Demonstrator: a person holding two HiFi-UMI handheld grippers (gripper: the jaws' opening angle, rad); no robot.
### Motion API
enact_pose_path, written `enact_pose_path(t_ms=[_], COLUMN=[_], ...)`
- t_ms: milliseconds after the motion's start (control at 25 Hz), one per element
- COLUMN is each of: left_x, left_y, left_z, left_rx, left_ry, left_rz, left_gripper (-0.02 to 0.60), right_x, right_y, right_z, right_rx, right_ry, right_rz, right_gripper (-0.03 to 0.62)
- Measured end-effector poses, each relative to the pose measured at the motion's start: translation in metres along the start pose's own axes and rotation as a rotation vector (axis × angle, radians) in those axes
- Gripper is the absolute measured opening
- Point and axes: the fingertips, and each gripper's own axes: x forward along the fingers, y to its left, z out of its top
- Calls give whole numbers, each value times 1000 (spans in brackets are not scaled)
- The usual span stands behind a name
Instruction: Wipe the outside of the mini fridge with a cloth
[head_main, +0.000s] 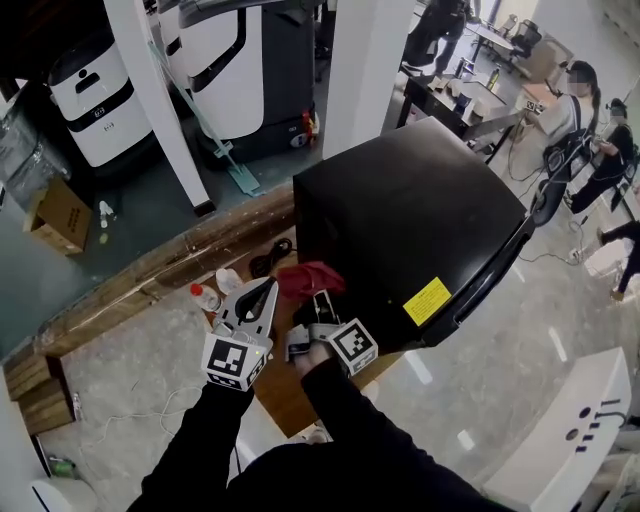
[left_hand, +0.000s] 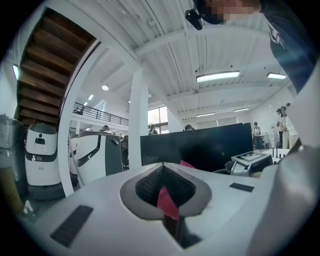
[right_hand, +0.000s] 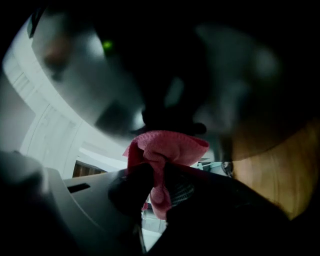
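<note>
Head view: the black box-shaped mini fridge (head_main: 410, 220) stands on a brown wooden table (head_main: 290, 392). Its long axis runs near-left to far-right, and its bar handle lies along the right edge. A crumpled red cloth (head_main: 308, 277) lies against its near-left face, with the right gripper (head_main: 320, 298) on it and the left gripper (head_main: 268, 290) just beside.

Left gripper view: the left gripper (left_hand: 162, 167) has its jaws together, and a strip of red cloth (left_hand: 167, 202) is caught between them.

Right gripper view: the right gripper (right_hand: 157, 175) is clamped on the bunched cloth (right_hand: 167, 145), which touches the fridge's dark wall (right_hand: 165, 75).

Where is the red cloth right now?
In the head view, the red cloth sits low against the mini fridge's left face, pinched by the right tongs and the left tongs.
</note>
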Motion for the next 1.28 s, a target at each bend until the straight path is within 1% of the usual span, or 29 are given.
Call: enact_pose_path(t_ms=[80,160,280,400,560,720,880,1000,1160,1280], left_x=[0,0,5,7,11,22,28,32,33,28], left_y=[8,14,11,3,-9,-23,-37,-44,-50,-53], left_z=[6,8,7,2,-16,-48,-81,-106,-134,-142], left_rx=[3,0,-8,-11,-22,-32,-21,-11,-50,-75], left_ry=[-6,-7,-8,1,42,97,143,171,199,208], left_rz=[16,32,38,25,14,10,-1,-8,-2,1], left_gripper=[5,5,5,5,5,5,5,5,5,5], right_x=[15,27,39,43,41,34,24,12,-1,-12], right_y=[15,20,18,7,-30,-83,-138,-171,-207,-240], right_z=[0,4,10,7,2,0,-6,-6,-6,-7], right_rx=[-5,3,13,8,2,-6,-29,-11,-5,-8], right_ry=[3,-14,-38,-42,-33,-27,7,10,12,17], right_rz=[29,39,52,50,-17,-88,-121,-156,-214,-292], right_gripper=[66,66,66,66,66,66,66,66,66,66])
